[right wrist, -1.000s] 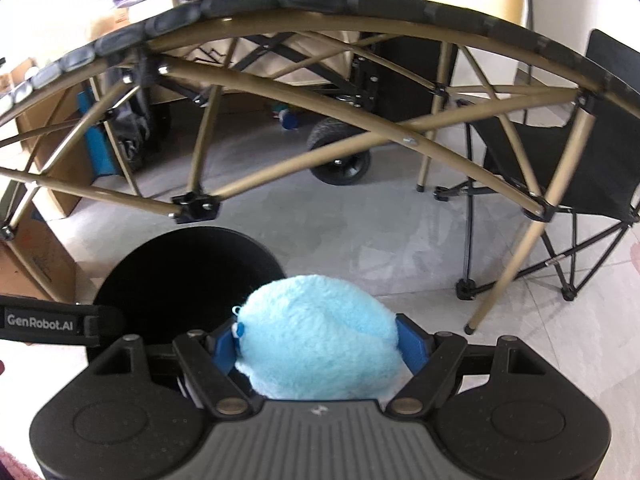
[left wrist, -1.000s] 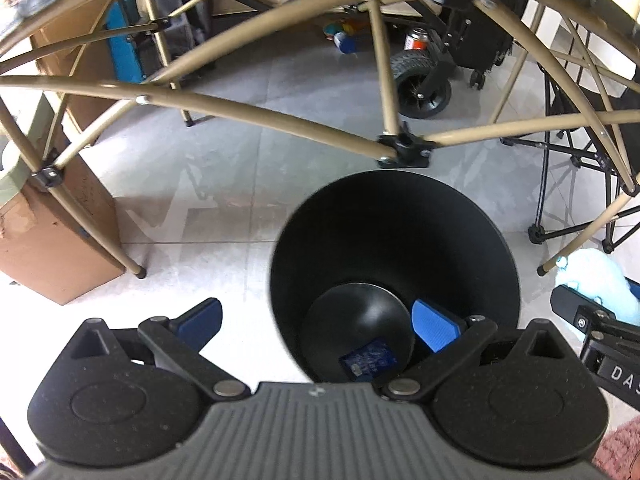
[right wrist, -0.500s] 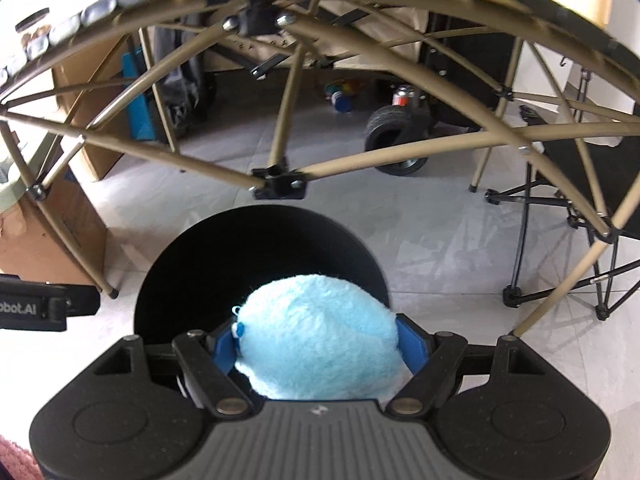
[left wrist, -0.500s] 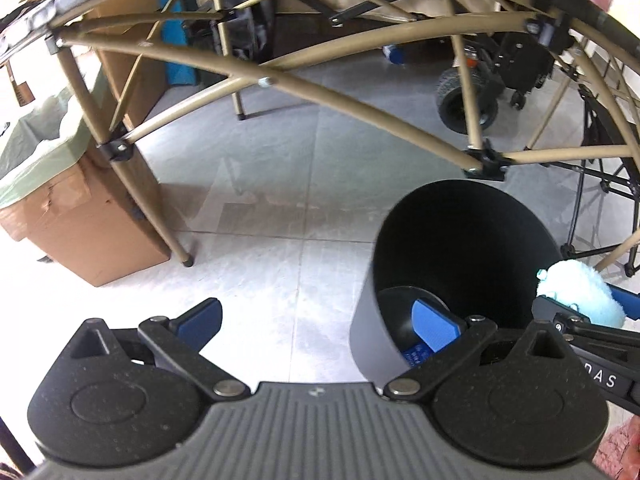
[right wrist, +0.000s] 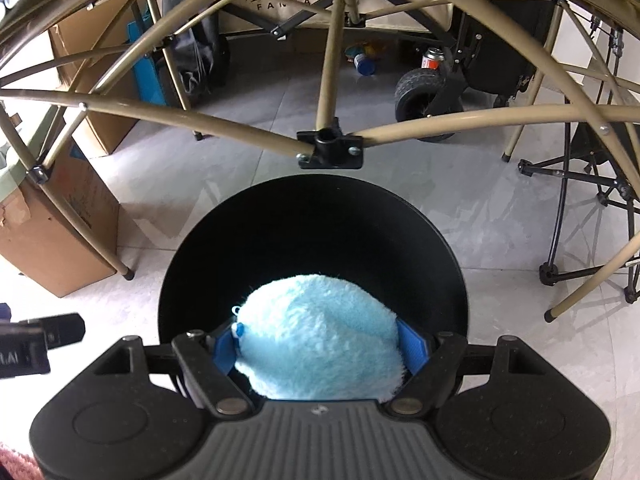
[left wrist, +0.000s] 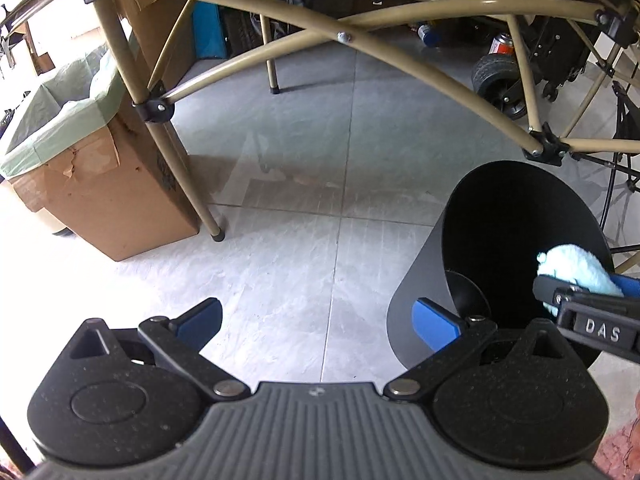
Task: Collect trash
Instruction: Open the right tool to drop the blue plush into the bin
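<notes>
A fluffy light-blue plush ball sits between the blue pads of my right gripper, which is shut on it. It hangs over the mouth of a black round bin on the grey tiled floor. From the left wrist view the same bin stands at the right, with the plush ball and the right gripper over its rim. My left gripper is open over bare floor to the left of the bin, nothing between its fingers.
A folding table's tan metal legs and struts arch over the bin. A cardboard box lined with a green bag stands at the left. A black folding chair, a wheeled cart and cans lie behind.
The left gripper has slid left, off the bin's mouth, to the floor beside it. The right gripper has carried the plush ball from the bin's right side to over its opening.
</notes>
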Action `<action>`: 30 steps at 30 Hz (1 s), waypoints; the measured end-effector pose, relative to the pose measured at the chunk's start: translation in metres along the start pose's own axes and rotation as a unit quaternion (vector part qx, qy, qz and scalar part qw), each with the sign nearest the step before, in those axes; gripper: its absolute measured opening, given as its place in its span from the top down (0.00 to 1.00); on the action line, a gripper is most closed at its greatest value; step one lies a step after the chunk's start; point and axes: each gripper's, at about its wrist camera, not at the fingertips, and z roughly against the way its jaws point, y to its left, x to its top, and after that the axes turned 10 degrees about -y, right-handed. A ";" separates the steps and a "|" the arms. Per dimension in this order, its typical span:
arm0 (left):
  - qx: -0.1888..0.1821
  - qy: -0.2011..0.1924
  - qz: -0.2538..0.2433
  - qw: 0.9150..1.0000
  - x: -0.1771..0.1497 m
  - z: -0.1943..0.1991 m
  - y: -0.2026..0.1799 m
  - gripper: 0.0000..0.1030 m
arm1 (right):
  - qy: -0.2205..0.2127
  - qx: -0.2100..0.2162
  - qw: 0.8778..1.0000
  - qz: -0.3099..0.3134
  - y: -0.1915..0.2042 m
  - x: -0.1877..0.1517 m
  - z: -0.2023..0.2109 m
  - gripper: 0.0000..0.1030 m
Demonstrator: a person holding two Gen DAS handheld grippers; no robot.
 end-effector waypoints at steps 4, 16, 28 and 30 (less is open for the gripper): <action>0.000 0.004 -0.001 1.000 -0.001 -0.003 0.001 0.00 | 0.013 -0.001 1.000 0.001 0.003 0.002 -0.010 0.25; 0.010 0.013 -0.001 1.000 -0.003 -0.008 0.001 0.00 | 0.029 0.017 0.999 -0.006 0.006 0.005 -0.020 0.09; 0.010 0.016 -0.002 1.000 -0.003 -0.009 0.002 0.00 | 0.033 0.012 0.999 -0.002 0.008 0.004 -0.018 0.04; 0.010 0.016 -0.002 1.000 -0.003 -0.009 0.002 0.00 | 0.033 0.011 0.999 -0.002 0.008 0.004 -0.018 0.04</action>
